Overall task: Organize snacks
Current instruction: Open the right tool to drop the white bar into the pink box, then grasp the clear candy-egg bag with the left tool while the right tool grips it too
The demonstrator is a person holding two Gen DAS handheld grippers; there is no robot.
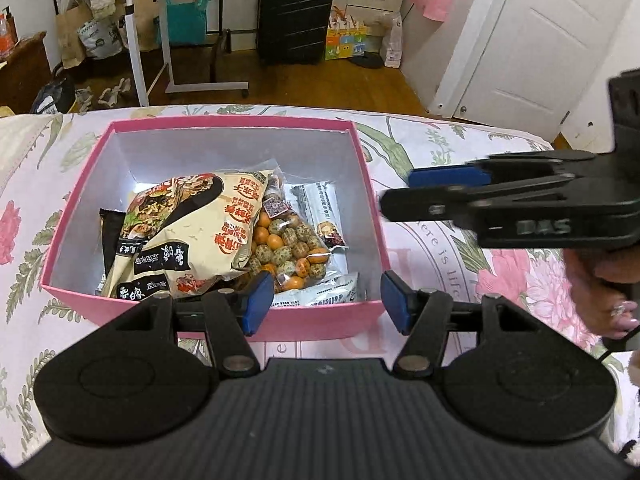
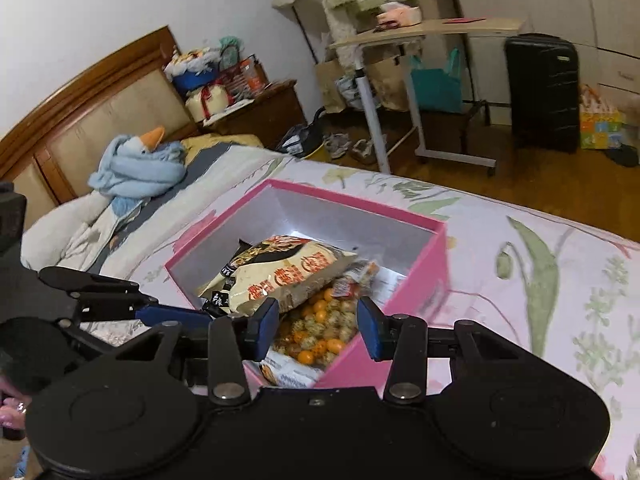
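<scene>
An open pink box sits on the flowered bedsheet. In it lie a cream noodle bag, a clear bag of orange and speckled nuts, white wrapped bars and a dark packet. My left gripper hovers over the box's near wall, open and empty. My right gripper is open over the box's near corner with nothing between its pads. In the left wrist view the right gripper comes in sideways just right of the box.
The box lies on a bed with a floral sheet. A hand with painted nails holds the right gripper. A goose plush in a blue scarf lies by the headboard. Beyond the bed stand a black suitcase, a rolling table and a white door.
</scene>
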